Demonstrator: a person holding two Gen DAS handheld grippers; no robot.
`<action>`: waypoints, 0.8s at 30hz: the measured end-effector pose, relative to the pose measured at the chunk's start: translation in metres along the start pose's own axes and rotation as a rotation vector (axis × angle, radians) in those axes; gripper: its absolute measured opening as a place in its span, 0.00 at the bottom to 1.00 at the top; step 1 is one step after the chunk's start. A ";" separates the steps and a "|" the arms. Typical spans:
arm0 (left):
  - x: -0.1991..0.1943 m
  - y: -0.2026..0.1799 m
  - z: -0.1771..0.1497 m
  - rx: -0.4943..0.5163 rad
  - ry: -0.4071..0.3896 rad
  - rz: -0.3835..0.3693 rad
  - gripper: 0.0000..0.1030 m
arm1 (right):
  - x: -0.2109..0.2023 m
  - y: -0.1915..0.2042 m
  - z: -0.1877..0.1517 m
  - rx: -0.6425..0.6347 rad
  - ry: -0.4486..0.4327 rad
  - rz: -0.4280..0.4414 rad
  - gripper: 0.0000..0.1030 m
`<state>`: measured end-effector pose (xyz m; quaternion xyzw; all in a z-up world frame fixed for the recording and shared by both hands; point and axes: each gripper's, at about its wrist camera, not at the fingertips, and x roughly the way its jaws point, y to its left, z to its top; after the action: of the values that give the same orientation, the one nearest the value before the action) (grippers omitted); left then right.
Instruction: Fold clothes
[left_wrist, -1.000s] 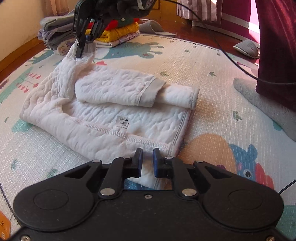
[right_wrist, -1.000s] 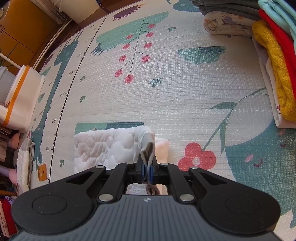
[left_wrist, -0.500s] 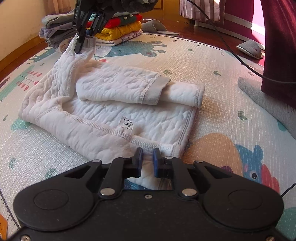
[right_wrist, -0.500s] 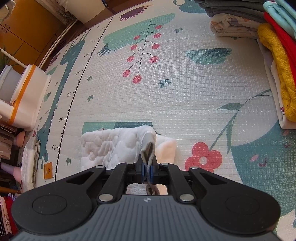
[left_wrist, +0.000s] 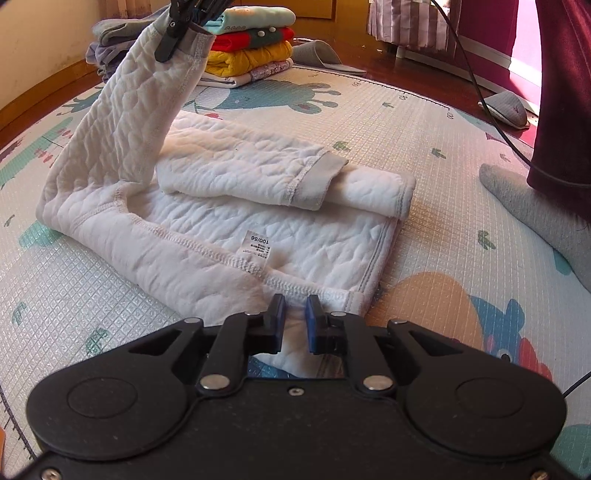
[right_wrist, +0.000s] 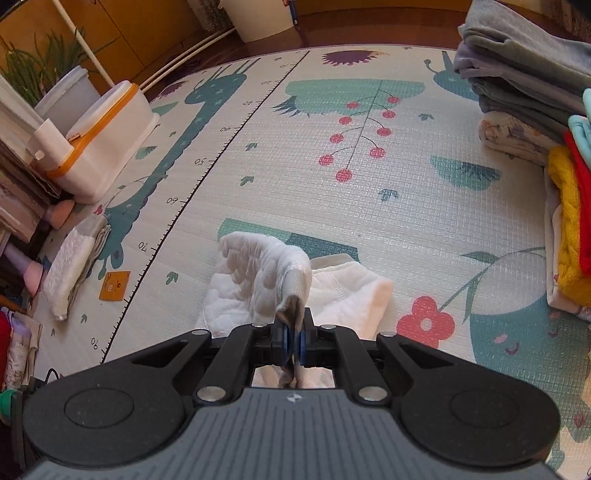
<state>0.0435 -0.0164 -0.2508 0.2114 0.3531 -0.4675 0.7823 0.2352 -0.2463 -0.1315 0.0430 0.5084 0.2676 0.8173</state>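
Sleeves come first when we fold a top, so our right gripper (right_wrist: 293, 341) pinches the grey cuff (left_wrist: 195, 40) of one sleeve (left_wrist: 125, 110) tight and holds it high above the white top (left_wrist: 221, 236), which lies on the play mat (left_wrist: 424, 122) with its other sleeve (left_wrist: 243, 166) already laid across its middle. Our left gripper (left_wrist: 293, 317) waits with its jaws a little apart and nothing between them, low by the near edge of the top, maybe to keep that edge from sliding.
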 end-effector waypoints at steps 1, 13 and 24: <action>0.000 0.000 0.001 -0.001 0.000 0.000 0.09 | 0.000 0.005 0.001 -0.022 0.001 0.001 0.08; -0.035 0.033 0.015 -0.111 -0.117 -0.043 0.09 | 0.003 -0.031 0.000 0.261 0.000 0.047 0.08; -0.031 0.169 0.028 -0.440 -0.223 0.240 0.10 | -0.009 -0.053 0.001 0.535 -0.022 0.193 0.08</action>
<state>0.1923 0.0634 -0.2091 0.0240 0.3301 -0.3040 0.8933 0.2542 -0.2959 -0.1423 0.3084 0.5455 0.2002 0.7532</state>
